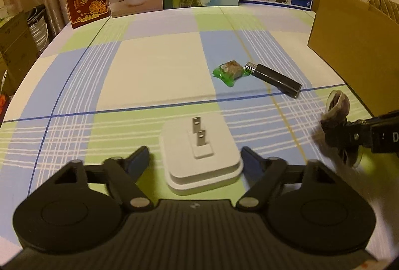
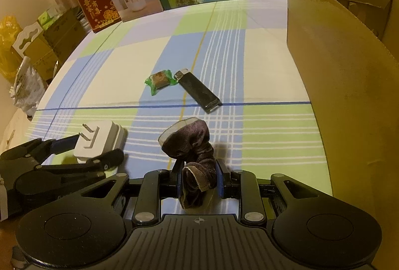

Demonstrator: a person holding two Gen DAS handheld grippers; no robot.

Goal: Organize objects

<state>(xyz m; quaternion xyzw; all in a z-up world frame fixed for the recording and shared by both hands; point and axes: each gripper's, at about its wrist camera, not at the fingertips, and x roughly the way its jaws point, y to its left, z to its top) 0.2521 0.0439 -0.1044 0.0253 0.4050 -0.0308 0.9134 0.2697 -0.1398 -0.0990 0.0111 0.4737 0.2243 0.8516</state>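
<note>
L wrist view: left tongs (image 1: pixel 195 155) spread apart, white plug adapter (image 1: pixel 200 155) betw. fingers on tabletop (image 1: pixel 154 75); wrapped candy (image 1: pixel 229 71) and black lighter (image 1: pixel 274 79) ahead-right.
R wrist view: right tongs (image 2: pixel 198 181) clamped on purple scrunchie (image 2: pixel 193 152); cardboard box (image 2: pixel 344 75) to right.
</note>
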